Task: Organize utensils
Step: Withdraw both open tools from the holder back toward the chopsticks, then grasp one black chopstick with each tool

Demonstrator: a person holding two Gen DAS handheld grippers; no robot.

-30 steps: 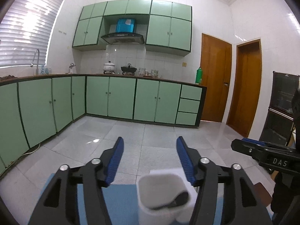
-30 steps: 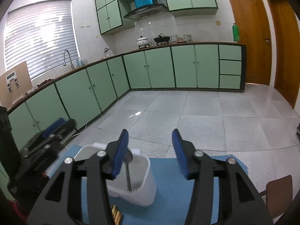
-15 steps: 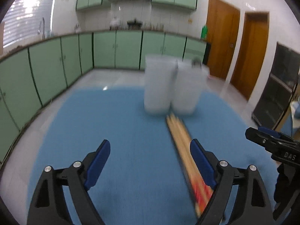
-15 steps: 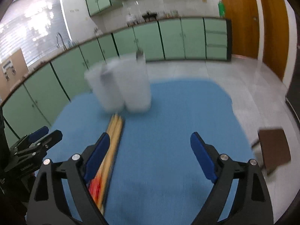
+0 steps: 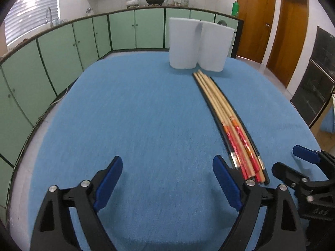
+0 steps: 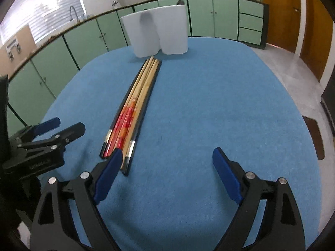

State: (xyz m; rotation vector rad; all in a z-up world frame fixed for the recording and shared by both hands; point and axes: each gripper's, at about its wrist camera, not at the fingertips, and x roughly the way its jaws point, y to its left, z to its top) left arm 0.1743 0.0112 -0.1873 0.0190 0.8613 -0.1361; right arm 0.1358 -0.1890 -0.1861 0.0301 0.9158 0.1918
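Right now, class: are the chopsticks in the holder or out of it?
Out: chopsticks lie flat on the cloth, tips toward the holder.

Matt blue cloth (image 5: 146,115); wooden chopsticks (image 5: 217,100); smooth white plastic holder (image 5: 196,46).

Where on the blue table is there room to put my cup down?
Left of the bundle of wooden chopsticks, the blue tablecloth is bare to its edge. Right of them it is bare too. It is crowded at the far end by the two white utensil holders.

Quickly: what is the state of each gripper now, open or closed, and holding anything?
Left gripper: open, holding nothing.
Right gripper: open, holding nothing; chopsticks lie beside its left finger.
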